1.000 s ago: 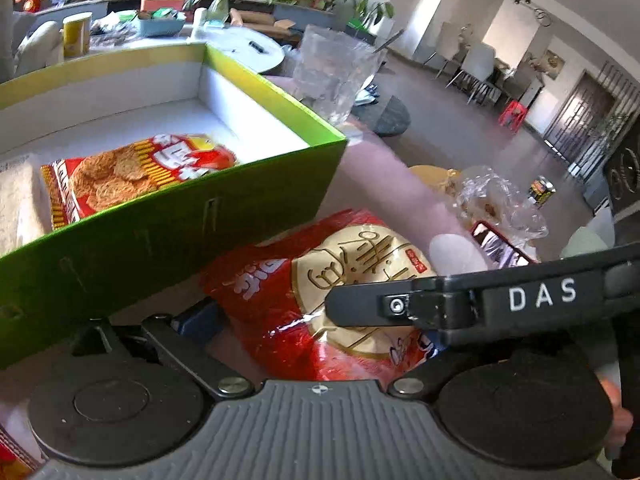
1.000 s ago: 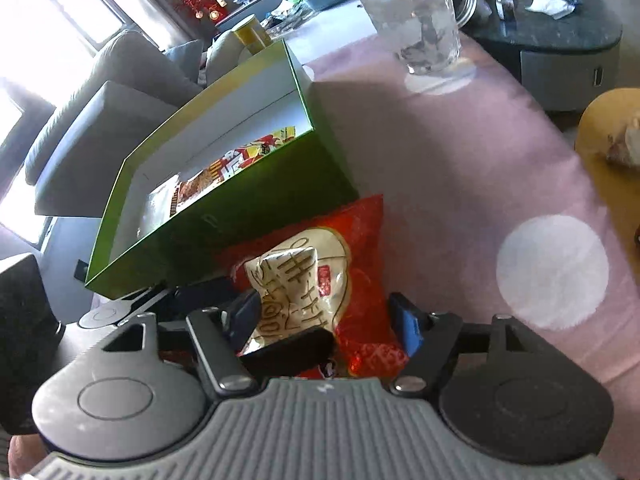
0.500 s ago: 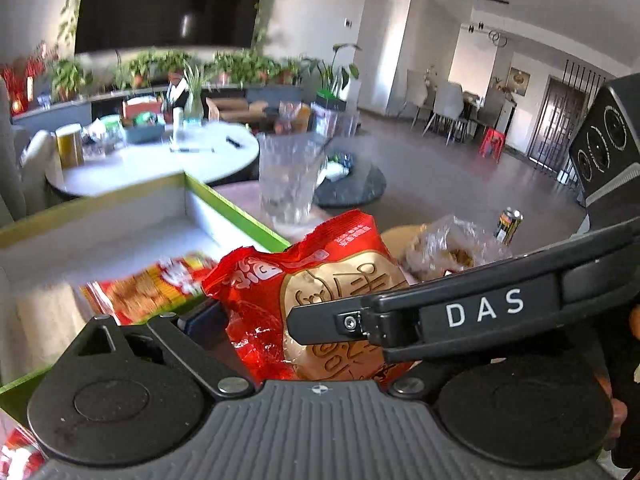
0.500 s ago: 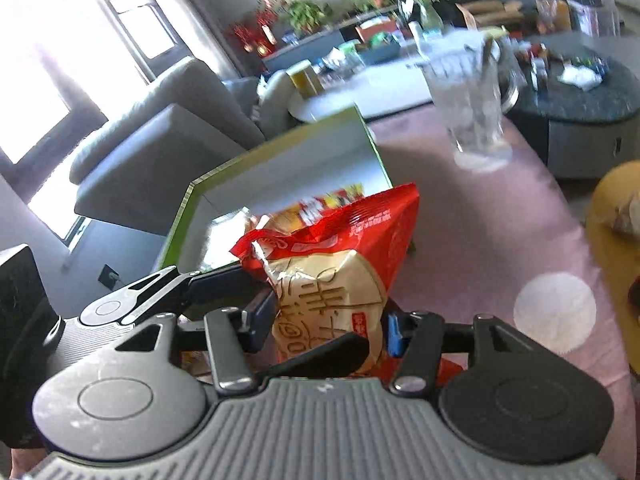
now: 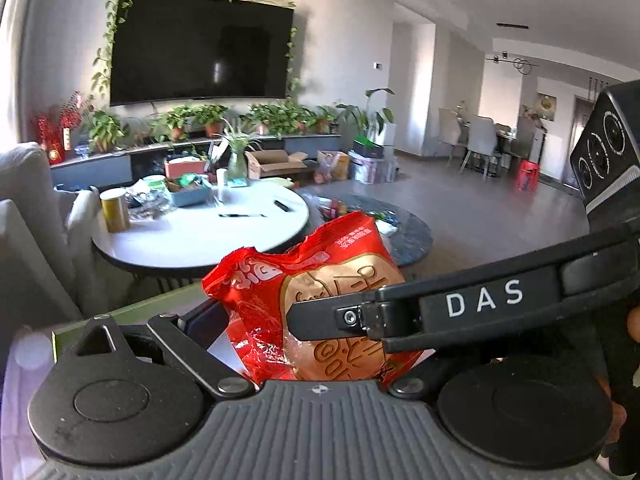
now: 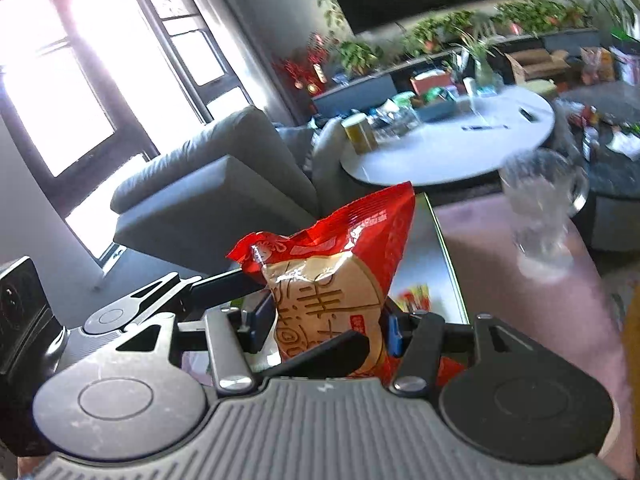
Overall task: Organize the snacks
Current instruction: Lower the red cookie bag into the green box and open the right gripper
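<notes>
- The red snack bag (image 6: 332, 264) is held upright in the air, above the pink desk (image 6: 520, 320) and just before the green box (image 6: 452, 264). This is judged to be so that it can be carried over the box wall.
- The right claw (image 6: 326, 324) is drawn narrow. Its jaws have just been closing, and the bag's lower half is pinched between the blue pads, so the weight is borne there.
- The left claw (image 5: 280, 320) is spread wide and has just been closing a little, with the bag between its fingers. One pad lies against the bag's edge, while the other is hidden behind the right claw's arm, so a grip cannot be told. A steadying role is judged likely.
- Another snack pack (image 6: 416, 294) is seen lying in the box, so the box is taken as the destination.
- The glass (image 6: 540, 208) stands well apart on the desk.
</notes>
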Tool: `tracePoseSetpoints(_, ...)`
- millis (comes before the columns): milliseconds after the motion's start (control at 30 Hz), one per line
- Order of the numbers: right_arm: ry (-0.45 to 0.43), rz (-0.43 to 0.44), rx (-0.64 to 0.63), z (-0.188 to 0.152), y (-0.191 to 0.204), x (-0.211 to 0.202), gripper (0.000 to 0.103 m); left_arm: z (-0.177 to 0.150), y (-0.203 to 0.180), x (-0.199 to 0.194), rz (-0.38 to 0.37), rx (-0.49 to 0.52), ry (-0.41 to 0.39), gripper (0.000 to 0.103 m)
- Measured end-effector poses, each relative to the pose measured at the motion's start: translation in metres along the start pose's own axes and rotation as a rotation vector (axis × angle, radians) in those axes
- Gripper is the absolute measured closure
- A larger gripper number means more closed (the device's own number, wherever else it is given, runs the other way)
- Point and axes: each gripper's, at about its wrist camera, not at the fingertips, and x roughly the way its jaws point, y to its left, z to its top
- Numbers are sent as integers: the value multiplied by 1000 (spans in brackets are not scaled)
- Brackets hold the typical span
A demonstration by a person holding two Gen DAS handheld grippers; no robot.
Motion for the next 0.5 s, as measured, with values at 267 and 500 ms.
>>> tracePoseSetpoints(267, -13, 53, -16, 26, -15, 39, 53, 12, 28, 35, 57, 10, 12, 6)
tracePoseSetpoints(500, 0, 69, -4, 35, -29, 69, 53, 9, 48, 65, 82, 0, 42, 7)
